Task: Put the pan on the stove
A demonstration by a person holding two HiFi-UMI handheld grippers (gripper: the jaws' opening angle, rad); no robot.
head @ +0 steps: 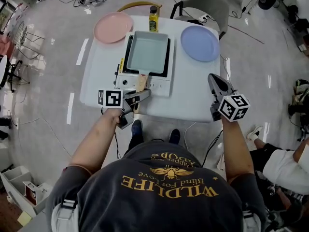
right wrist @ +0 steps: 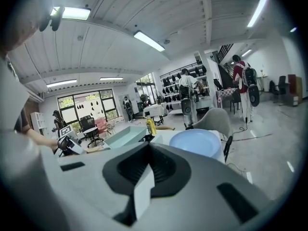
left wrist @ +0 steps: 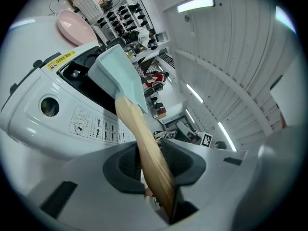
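A pale teal rectangular pan (head: 147, 52) lies over the black top of the white portable stove (head: 126, 81) in the middle of the table. Its wooden handle (head: 140, 83) sticks out toward me over the stove's front. My left gripper (head: 140, 96) is shut on the handle's end. In the left gripper view the handle (left wrist: 144, 148) runs between the dark pads (left wrist: 126, 165) up to the pan (left wrist: 118, 71). My right gripper (head: 216, 83) hovers at the table's front right, shut and holding nothing, as the right gripper view (right wrist: 144, 170) also shows.
A pink plate (head: 113, 27) lies at the table's back left and a blue plate (head: 200, 42) at the back right. A yellow oil bottle (head: 153, 19) stands behind the stove. A grey chair (head: 207, 6) is beyond the white table (head: 193, 95).
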